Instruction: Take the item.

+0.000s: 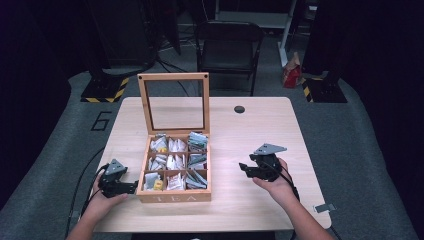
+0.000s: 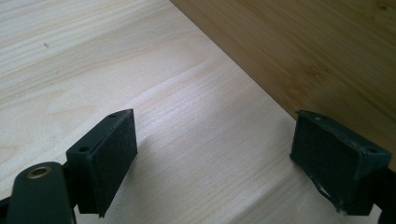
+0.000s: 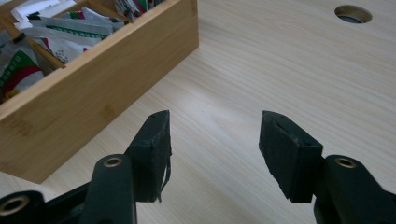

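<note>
Forearms enter from the bottom edge of the high view, each hand carrying a gripper at desk (image 1: 260,125) level. Left gripper (image 1: 131,187) sits just beside the tea box's (image 1: 173,196) left wall, low on the desk; its fingers (image 2: 105,154) stand wide apart with bare wood between them and nothing held. Right gripper (image 1: 243,169) hovers to the right of the box, near but apart from it, pointing towards its right wall; its fingers (image 3: 154,154) are also apart and empty, with a frayed strip hanging from one pad.

Step in hand, as judged: the two grippers are bracketing the box, most likely to steady it and work on its contents or lid (image 1: 173,102). To do this well, the left gripper should brace the left wall squarely rather than pinch a corner, so the box does not slide or twist. The right gripper should come over the rim from above, not from the side, since the wall blocks a level approach. The upright lid calls for care: a knock to it could tip the box backwards.

Condition of the box: bamboo, square, lettered TEA on the front face, standing left of the desk's centre near the front edge. The lid is a frame with a clear pane, hinged at the back and standing open. Nine compartments in three rows hold tea packets (image 1: 176,162), mostly white with green and red print, packed loosely and standing at mixed angles. A yellow packet (image 1: 158,184) shows in the front-left compartment.
</note>
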Demonstrator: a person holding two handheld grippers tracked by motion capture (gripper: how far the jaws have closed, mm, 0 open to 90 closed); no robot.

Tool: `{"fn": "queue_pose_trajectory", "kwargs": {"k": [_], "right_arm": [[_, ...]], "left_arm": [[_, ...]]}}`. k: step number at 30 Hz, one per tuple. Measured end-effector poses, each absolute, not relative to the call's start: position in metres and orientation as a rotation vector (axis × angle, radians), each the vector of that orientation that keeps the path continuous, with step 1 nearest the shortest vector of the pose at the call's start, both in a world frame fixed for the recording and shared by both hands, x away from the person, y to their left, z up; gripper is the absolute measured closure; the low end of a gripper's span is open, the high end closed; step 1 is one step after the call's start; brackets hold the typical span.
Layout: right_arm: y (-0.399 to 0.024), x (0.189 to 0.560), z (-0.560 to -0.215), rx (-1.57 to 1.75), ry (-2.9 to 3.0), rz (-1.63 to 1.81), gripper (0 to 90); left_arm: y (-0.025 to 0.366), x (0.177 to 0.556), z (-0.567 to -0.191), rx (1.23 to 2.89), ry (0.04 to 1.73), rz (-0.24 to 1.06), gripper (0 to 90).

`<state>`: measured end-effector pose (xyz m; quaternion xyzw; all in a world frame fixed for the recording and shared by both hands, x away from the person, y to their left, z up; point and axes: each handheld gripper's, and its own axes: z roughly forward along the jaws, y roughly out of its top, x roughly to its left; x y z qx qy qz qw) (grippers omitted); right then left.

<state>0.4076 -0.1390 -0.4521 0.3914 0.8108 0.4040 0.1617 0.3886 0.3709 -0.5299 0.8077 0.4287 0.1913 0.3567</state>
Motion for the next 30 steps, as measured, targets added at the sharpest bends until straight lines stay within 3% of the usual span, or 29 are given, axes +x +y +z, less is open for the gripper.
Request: {"fn": "queue_pose_trajectory", "kwargs": {"k": [30], "right_arm": [[-0.090,0.397,-0.421,0.972,2.399,1.263,50.9]], "left_arm": [[0.371,0.389,-0.530,2.089,1.105,0.495,13.9]]}}
